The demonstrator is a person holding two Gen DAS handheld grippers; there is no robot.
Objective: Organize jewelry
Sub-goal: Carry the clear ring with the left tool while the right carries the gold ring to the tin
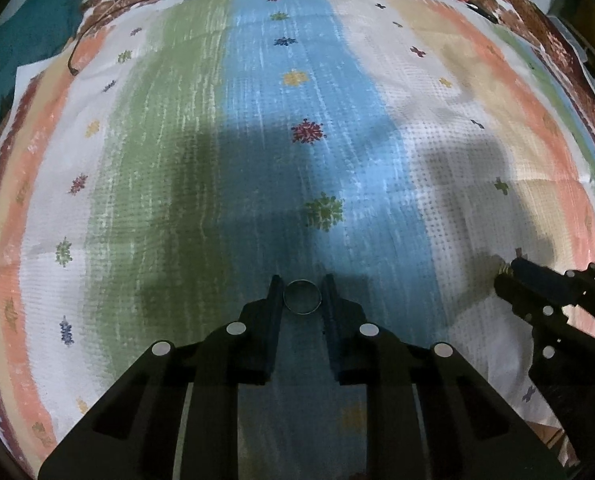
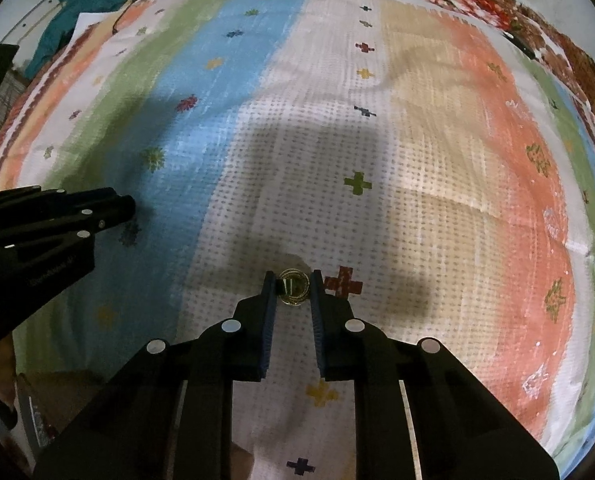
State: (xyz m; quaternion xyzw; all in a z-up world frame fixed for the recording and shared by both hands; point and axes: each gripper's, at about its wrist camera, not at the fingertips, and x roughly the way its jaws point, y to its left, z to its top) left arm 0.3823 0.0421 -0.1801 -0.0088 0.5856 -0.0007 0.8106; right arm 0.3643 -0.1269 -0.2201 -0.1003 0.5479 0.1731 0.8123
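Left wrist view: silver ring (image 1: pixel 302 297) sits between the fingertips of the left gripper (image 1: pixel 301 294), jaws narrowed to about the ring's width, pads touching or nearly touching its outer rim on both sides (can't confirm real clamping force). Plain thin band, opening faces the camera, so its axis runs roughly along the fingers; no long axis to speak of.

Right wrist view: gold ring (image 2: pixel 294 287) is between the tips of the right gripper (image 2: pixel 293 286), same narrow jaw gap, held across its rim. It looks like a stack of thin bands, or one ribbed band; too small to tell. Opening also faces the camera.

Handling guess: both light, rigid, smooth metal, so likely to slip or twist out if pinched off-centre. Grip across the diameter, on the outer rim.

Both hover just above the striped cloth (image 1: pixel 145 168), silver over the blue stripe, gold over the dotted white one. No tray or box visible.
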